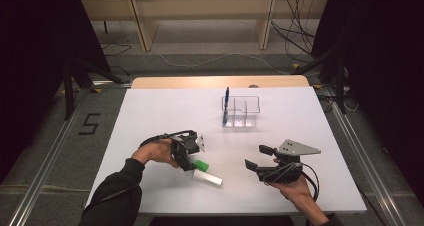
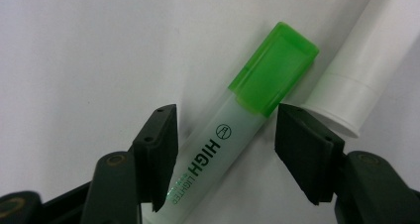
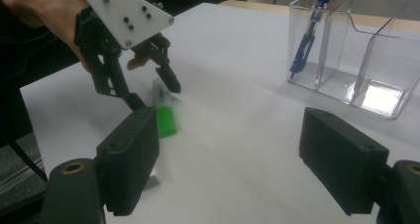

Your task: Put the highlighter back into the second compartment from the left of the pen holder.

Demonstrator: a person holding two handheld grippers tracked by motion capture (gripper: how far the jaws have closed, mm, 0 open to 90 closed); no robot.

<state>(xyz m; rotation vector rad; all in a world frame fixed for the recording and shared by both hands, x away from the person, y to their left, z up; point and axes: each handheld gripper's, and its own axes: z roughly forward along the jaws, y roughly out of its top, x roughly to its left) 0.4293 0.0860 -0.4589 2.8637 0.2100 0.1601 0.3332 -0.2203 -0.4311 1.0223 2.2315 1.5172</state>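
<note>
Black grippers (image 1: 187, 153); grey 3-cornered plates; black sleeves (image 1: 117, 191).

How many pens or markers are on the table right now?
3: a green-capped highlighter between the open left tongs, a white marker lying right beside it, and a blue pen standing in the clear organizer.

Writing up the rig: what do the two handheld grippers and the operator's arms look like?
Both the left gripper and right gripper are black, with blocky black jaws and a black cable trailing off. Each carries a grey three-cornered plate with dark screw dots. A black sleeve covers the left forearm.
</note>
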